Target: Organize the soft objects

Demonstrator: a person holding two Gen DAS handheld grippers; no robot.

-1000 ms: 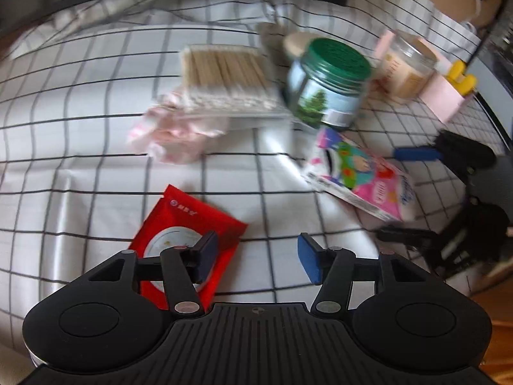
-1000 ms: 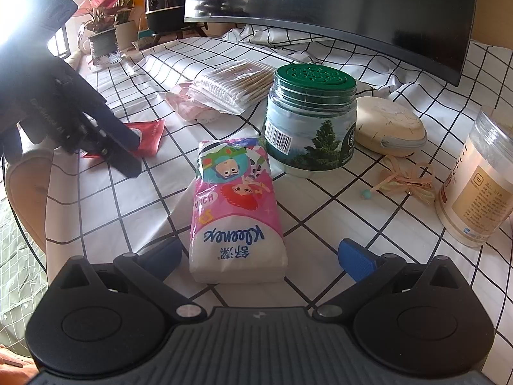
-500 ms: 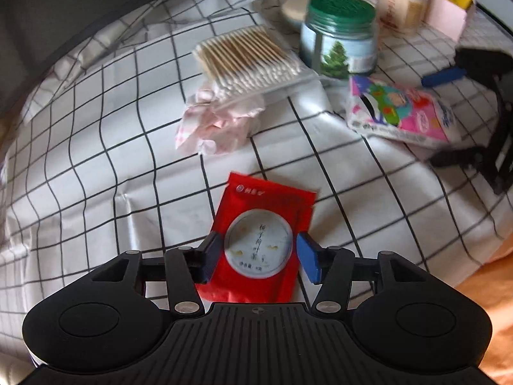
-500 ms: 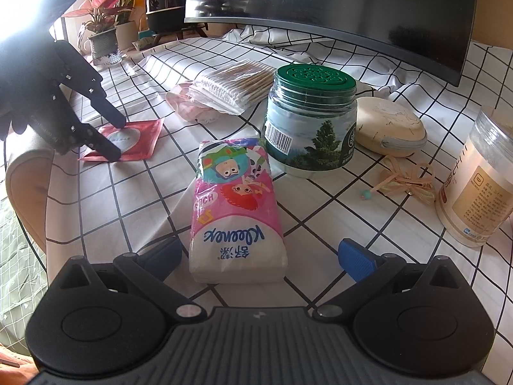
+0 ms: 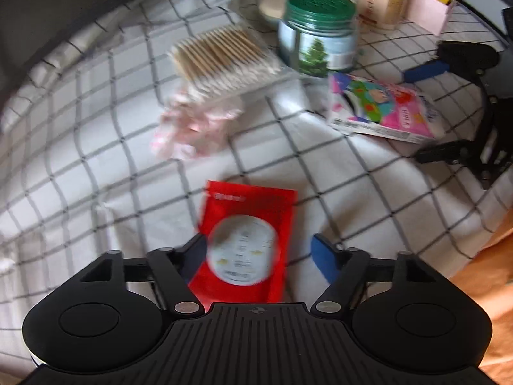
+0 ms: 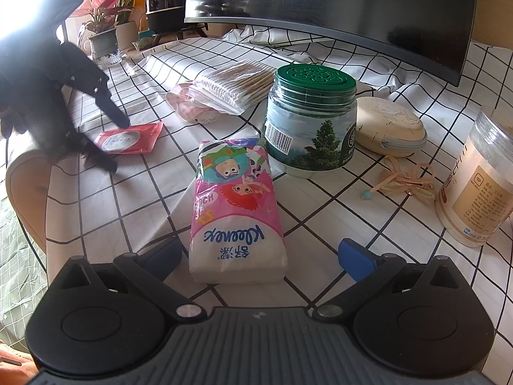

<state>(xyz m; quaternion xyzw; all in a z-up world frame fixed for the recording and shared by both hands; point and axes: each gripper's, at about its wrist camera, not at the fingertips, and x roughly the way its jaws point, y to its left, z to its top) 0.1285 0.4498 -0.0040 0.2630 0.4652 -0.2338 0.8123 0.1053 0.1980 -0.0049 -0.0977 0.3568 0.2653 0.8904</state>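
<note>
A flat red sachet point(image 5: 247, 240) with a round white label lies on the checked cloth between the fingers of my open left gripper point(image 5: 259, 253); it also shows in the right wrist view point(image 6: 128, 138) under the left gripper point(image 6: 118, 146). A pink Kleenex tissue pack point(image 6: 237, 211) lies between the fingers of my open right gripper point(image 6: 259, 253), apart from both pads. The pack point(image 5: 381, 109) and the right gripper point(image 5: 426, 112) show at the right of the left wrist view. A pink crumpled cloth point(image 5: 195, 125) lies under a bag of cotton swabs point(image 5: 224, 57).
A green-lidded jar point(image 6: 311, 118), a cream case point(image 6: 389, 126), a plastic jar point(image 6: 481, 179) and a peach ribbon point(image 6: 407, 183) stand on the checked tablecloth point(image 6: 320, 224). A monitor point(image 6: 352, 0) and potted plants point(image 6: 102, 32) are behind. The table edge drops off at left.
My left gripper has swung over the red sachet and lowered onto it, fingers opening wider around it. The right gripper and tissue pack have not moved.
</note>
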